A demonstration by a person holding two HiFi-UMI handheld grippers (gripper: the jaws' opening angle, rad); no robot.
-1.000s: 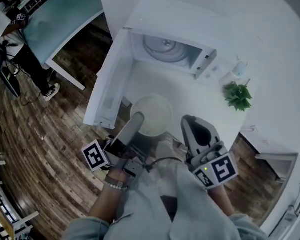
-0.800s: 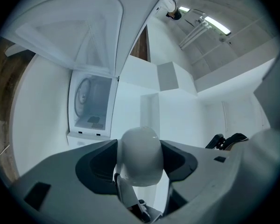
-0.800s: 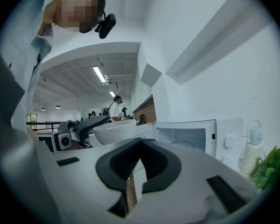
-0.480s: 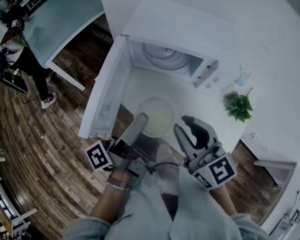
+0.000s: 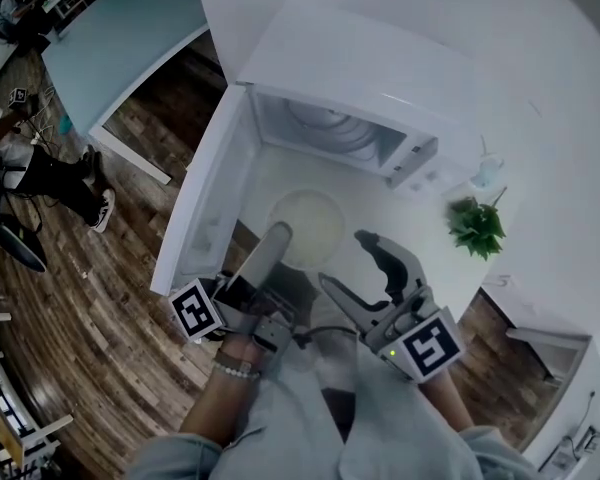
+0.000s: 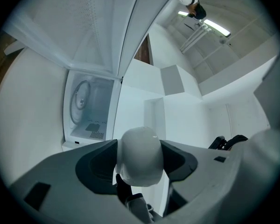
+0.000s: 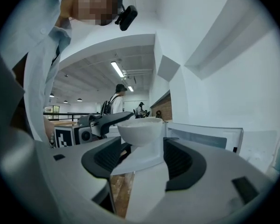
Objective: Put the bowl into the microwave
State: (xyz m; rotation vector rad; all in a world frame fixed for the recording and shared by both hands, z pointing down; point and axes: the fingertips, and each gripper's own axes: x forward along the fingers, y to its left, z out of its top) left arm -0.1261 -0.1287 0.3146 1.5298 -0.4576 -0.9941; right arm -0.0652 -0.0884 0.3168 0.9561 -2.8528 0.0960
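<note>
Bowl: the white bowl [image 5: 308, 226] is out in front of the open microwave [image 5: 360, 63], over the near part of the table [image 5: 540, 118]. I can't tell whether its base rests on the top or hangs just clear.
Left tool: the left tool [image 5: 278, 236] comes in from the bowl's left, turned on edge so it reads as one narrow blade from above. In its own view the bowl fills the gap and the jaws are clamped on it, so it has the bowl by the near rim.
Right tool: the right tool [image 5: 345, 260] is just beside the bowl's right side with its jaws spread wide. They have just been opening. The bowl shows ahead of the gap, neither pad presses on it, and nothing is held.
Microwave: the door [image 5: 205, 213] is swung fully out to the left. The cavity faces the bowl, and the glass turntable [image 5: 325, 118] is in sight inside.
Gap to go: the bowl is outside the cavity, near the opening, with bare table between them.
Marker cubes: there is one on each tool, the left marker cube [image 5: 195, 310] low left and the right marker cube [image 5: 428, 346] low right.
Plant: a small green plant [image 5: 477, 223] stands on the table right of the bowl, well clear of both tools.
Floor: dark wood floor [image 5: 90, 268] lies off the table's left edge.
</note>
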